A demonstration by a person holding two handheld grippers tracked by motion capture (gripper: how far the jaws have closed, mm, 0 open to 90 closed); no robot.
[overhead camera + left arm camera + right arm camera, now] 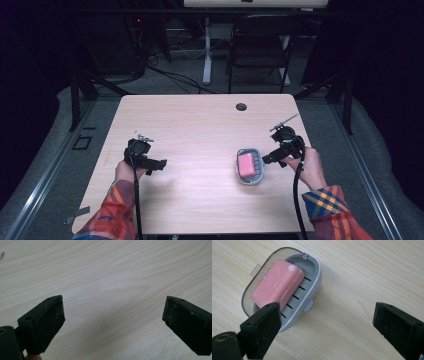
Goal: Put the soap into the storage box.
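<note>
**Three cams, here's how they sit**

The high view hangs above the near edge of the table [200,120], looking forward and down, far enough back to catch the whole top plus floor and a chair [260,40] behind. The left gripper view rides low, looking down along its jaws at bare wood close up. The right gripper view does likewise, and shares the soap dish [312,272] [250,166] with the high view.

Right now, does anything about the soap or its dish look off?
Yes. The pink soap bar lies crooked in the grey soap dish: one end rides up over the rim instead of lying flat on the slotted tray. Nothing looks spilled or broken.
</note>
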